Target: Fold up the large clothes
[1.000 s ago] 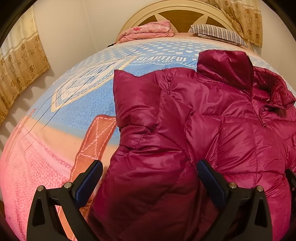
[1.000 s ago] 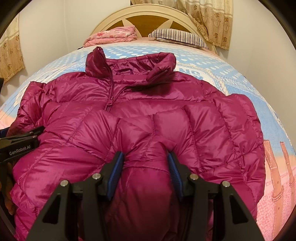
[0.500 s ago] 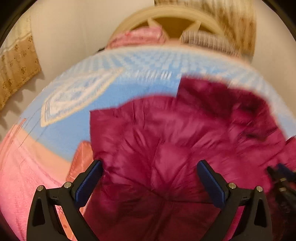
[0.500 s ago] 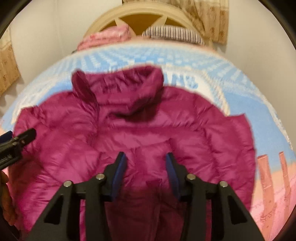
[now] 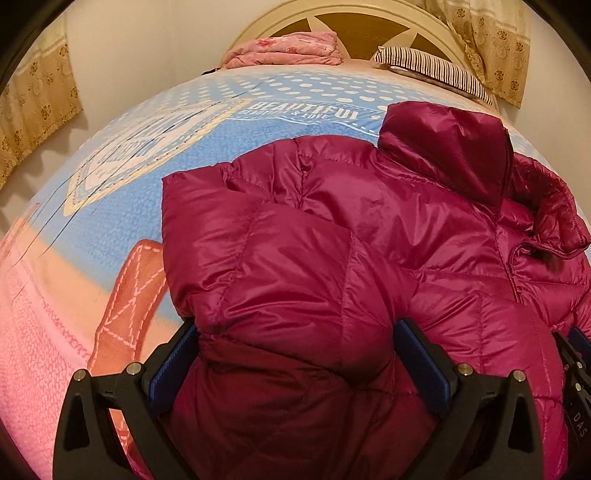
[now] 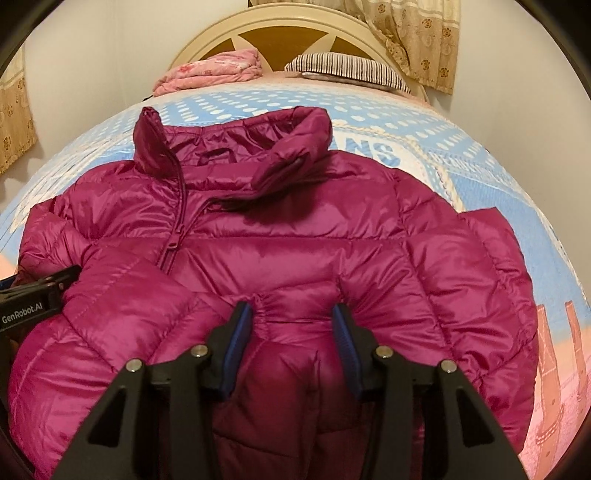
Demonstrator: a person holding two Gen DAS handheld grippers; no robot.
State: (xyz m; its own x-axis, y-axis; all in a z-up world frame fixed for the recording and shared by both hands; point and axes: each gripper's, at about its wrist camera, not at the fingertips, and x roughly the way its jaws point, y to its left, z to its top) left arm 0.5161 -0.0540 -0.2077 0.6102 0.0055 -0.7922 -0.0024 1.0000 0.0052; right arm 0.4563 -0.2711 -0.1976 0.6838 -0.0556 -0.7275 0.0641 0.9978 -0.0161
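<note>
Both grippers are settling after a quick sweep: left gripper (image 5: 295,354) jaws gaping around the jacket (image 5: 351,258); right gripper (image 6: 293,341) clamping its hem, readying a fold.

You are in a home bedroom, a bed (image 6: 461,155) with a printed blue blanket, a rounded cream headboard (image 6: 280,26), a striped pillow (image 6: 343,68), a folded pink cover (image 6: 210,72), flowered curtains (image 6: 413,37).
</note>
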